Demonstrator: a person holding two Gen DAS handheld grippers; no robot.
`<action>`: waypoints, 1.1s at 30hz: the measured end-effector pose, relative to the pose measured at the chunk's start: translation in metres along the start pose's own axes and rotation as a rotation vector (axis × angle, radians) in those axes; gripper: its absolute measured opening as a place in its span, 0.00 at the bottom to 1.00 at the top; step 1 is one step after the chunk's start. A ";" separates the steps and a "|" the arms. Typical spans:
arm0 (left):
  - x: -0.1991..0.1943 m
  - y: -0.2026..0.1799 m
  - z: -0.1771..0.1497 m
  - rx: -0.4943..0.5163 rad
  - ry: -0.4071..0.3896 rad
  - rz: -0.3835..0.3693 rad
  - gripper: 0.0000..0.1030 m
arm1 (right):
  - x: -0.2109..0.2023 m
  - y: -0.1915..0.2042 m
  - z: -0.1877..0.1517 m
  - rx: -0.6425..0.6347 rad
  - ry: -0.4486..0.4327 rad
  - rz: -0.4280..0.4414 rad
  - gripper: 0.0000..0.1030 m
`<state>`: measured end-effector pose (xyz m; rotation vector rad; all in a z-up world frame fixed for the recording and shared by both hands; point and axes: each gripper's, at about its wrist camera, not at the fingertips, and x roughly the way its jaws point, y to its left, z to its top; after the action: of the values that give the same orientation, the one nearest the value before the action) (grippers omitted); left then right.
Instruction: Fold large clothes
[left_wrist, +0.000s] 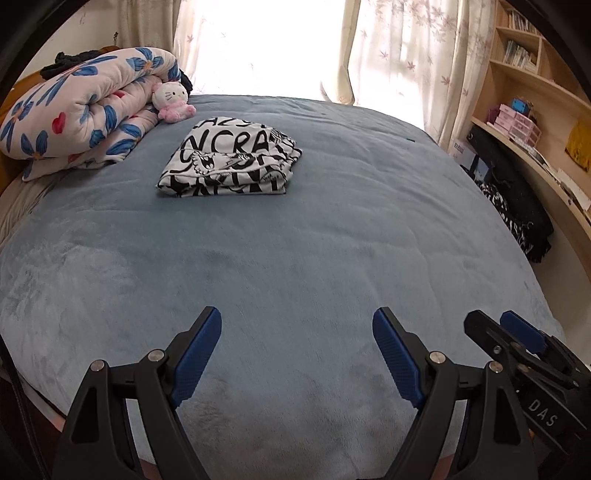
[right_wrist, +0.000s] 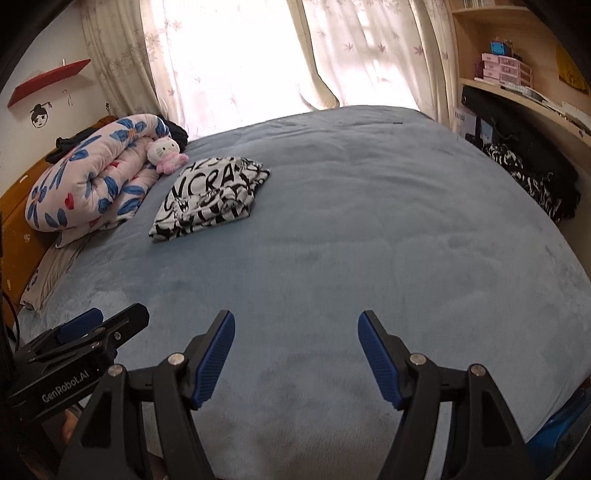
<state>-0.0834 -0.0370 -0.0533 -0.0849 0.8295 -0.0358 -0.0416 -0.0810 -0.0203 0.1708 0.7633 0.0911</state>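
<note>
A white garment with black lettering (left_wrist: 229, 162) (right_wrist: 210, 199) lies folded into a neat rectangle on the blue bed cover (left_wrist: 295, 258) (right_wrist: 351, 240), far ahead toward the upper left. My left gripper (left_wrist: 297, 325) stands open over the near part of the bed, nothing between its blue pads. My right gripper (right_wrist: 295, 328) is open too, with only bare cover between its fingers; in the left wrist view it shows at the lower right (left_wrist: 498, 328). The left gripper appears at the lower left of the right wrist view (right_wrist: 107, 321). Both are well short of the garment.
A rolled floral quilt (left_wrist: 77, 110) (right_wrist: 92, 177) and a pink-and-white plush cat (left_wrist: 171, 101) (right_wrist: 164, 155) lie at the far left. A dark patterned pile of cloth (left_wrist: 517, 206) (right_wrist: 532, 177) sits off the bed's right side below wooden shelves (left_wrist: 532, 92). Curtains hang behind.
</note>
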 end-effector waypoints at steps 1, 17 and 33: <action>0.001 -0.001 -0.003 -0.003 0.004 -0.004 0.81 | 0.001 0.000 -0.002 -0.001 0.004 -0.001 0.68; 0.004 -0.010 -0.022 0.010 0.039 -0.004 0.80 | 0.003 0.001 -0.015 -0.021 0.007 -0.036 0.68; 0.003 -0.009 -0.028 0.012 0.047 0.005 0.80 | 0.001 0.006 -0.022 -0.036 0.007 -0.080 0.68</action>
<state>-0.1017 -0.0483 -0.0736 -0.0705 0.8766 -0.0382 -0.0563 -0.0720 -0.0356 0.1058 0.7740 0.0289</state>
